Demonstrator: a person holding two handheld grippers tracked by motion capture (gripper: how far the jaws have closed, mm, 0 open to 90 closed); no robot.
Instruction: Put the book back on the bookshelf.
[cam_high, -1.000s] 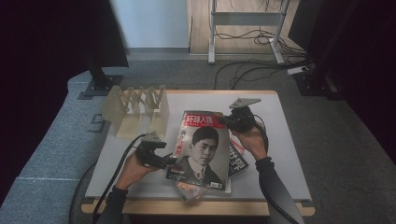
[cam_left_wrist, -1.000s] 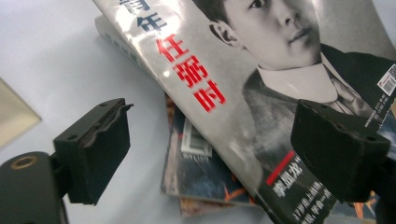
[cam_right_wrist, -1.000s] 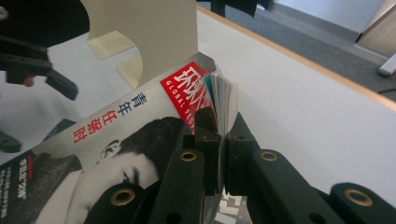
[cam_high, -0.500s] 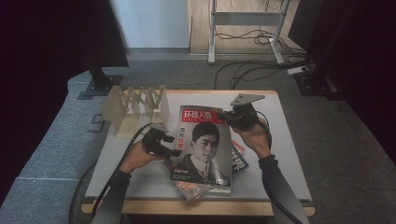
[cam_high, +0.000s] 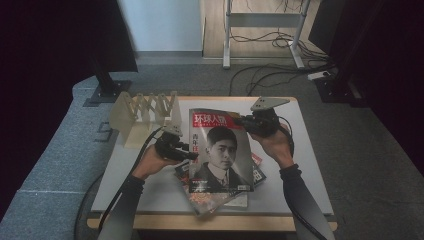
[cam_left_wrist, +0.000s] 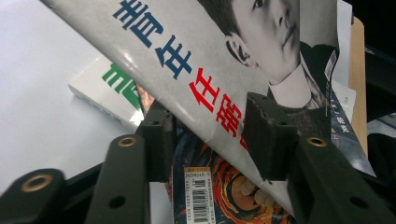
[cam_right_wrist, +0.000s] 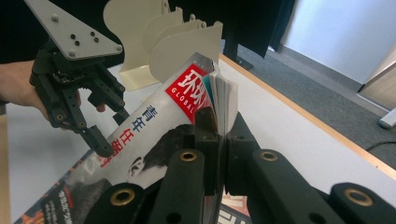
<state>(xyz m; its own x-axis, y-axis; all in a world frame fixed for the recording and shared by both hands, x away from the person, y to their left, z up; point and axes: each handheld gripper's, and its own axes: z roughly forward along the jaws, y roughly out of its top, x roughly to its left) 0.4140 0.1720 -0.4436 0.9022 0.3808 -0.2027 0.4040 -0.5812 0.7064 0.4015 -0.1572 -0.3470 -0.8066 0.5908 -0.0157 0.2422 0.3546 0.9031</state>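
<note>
A magazine with a red title and a portrait cover is tilted up off the table, its far end raised. My right gripper is shut on its top right corner, and the pages fan out beside the jaws in the right gripper view. My left gripper is at the magazine's left edge. Its jaws have just been closing and now straddle that edge, with a gap still showing around the thin cover. From the right gripper view, the left gripper has one finger over the cover.
Under the lifted magazine lie other magazines, one with a colourful cover and a barcode, and a white book with green characters. A pale slotted rack stands at the back left of the white table.
The left gripper has moved right to the magazine's left edge, and its jaws have narrowed around it. The right gripper has lifted the top corner, so the magazine tilts more steeply.
</note>
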